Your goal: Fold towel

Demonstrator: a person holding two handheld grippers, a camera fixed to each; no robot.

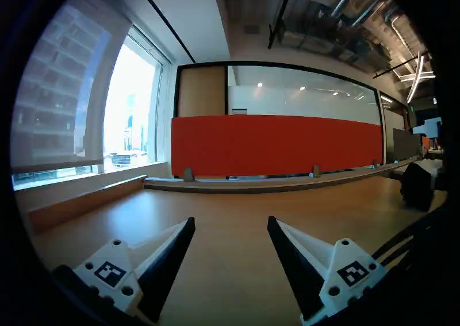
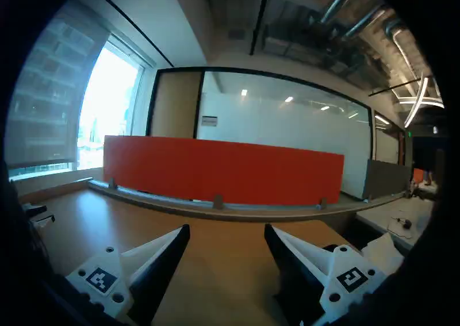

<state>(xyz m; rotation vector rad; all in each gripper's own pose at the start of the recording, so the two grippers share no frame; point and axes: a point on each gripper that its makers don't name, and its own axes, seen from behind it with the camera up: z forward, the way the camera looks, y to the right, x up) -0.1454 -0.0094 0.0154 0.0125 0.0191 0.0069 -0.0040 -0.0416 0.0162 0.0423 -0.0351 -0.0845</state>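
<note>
Held the left hand-held gripper (image 1: 230,219) open, fingers well apart, nothing between them, low over the tan worktop (image 1: 241,202). Kept the right hand-held gripper (image 2: 227,226) likewise spread and empty above the same wood. Made out a pale crumpled cloth (image 2: 384,250), maybe the towel, low at the right of the right gripper view, just past the right finger; could not tell what it rested on. Saw a dark object (image 1: 417,185) on the worktop's right side. Faced an orange screen (image 1: 276,145) along the far edge, with a bright window (image 1: 129,119) to the left.
</note>
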